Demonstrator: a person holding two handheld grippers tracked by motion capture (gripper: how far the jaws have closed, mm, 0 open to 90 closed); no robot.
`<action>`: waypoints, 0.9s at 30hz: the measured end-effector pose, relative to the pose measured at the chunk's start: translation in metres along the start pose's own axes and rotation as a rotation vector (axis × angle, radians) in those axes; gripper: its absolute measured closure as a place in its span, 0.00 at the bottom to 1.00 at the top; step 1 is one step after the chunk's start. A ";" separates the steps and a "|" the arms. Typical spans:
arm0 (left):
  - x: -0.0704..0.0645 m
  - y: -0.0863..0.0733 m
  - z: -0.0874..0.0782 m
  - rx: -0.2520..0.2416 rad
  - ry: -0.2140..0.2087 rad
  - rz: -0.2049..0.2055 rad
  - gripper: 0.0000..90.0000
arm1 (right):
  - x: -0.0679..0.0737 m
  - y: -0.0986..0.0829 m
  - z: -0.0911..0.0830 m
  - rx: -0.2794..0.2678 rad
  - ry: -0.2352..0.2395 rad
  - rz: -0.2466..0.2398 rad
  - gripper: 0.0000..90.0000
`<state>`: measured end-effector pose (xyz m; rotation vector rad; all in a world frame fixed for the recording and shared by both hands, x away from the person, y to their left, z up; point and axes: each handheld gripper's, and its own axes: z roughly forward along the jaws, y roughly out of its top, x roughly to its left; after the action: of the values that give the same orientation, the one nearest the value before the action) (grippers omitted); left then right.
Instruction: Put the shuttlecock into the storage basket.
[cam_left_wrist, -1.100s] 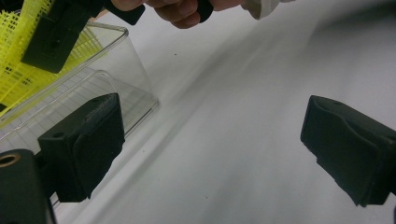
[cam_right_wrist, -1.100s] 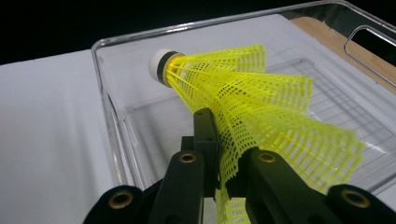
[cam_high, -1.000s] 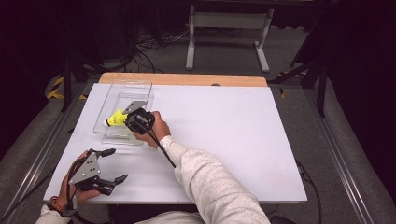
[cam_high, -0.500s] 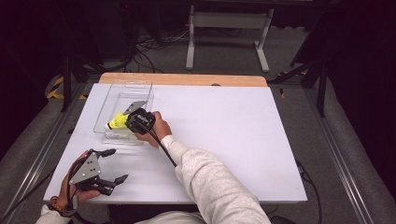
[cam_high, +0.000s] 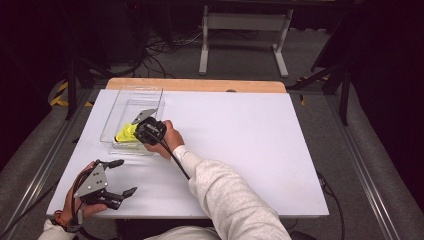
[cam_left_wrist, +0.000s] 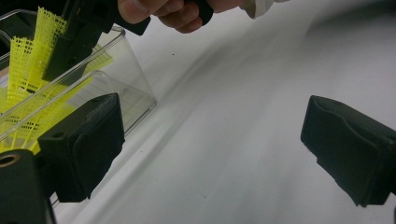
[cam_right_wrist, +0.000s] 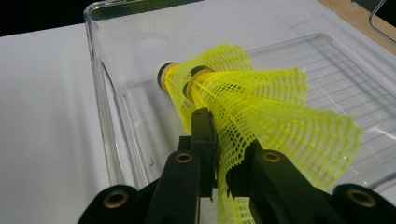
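Gripping a yellow shuttlecock (cam_right_wrist: 261, 107) inside the clear plastic tray (cam_high: 116, 107); second tool idle.

Left gripper (cam_high: 117, 177): rests on the white table (cam_high: 250, 145) near its front-left corner, jaws spread wide, nothing between them; the tray lies ahead of its fingertips. Right gripper (cam_high: 142, 125): jaws closed on the mesh skirt of the shuttlecock, which sits within the tray walls; the cork end points away beyond the fingertips. A second yellow skirt appears nested alongside.
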<state>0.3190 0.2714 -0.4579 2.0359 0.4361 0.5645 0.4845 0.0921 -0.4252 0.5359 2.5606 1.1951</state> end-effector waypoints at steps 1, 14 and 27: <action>0.000 0.000 0.000 0.000 0.001 0.000 0.08 | 0.000 0.000 0.000 0.001 0.001 -0.001 0.92; 0.000 0.000 0.001 0.002 0.002 -0.001 0.08 | 0.004 -0.003 -0.006 0.002 -0.003 -0.033 0.78; -0.001 0.000 0.002 0.008 0.002 0.003 0.08 | 0.008 -0.003 -0.019 -0.014 -0.031 -0.073 0.67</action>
<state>0.3195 0.2698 -0.4586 2.0443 0.4380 0.5675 0.4696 0.0808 -0.4164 0.4499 2.5212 1.1708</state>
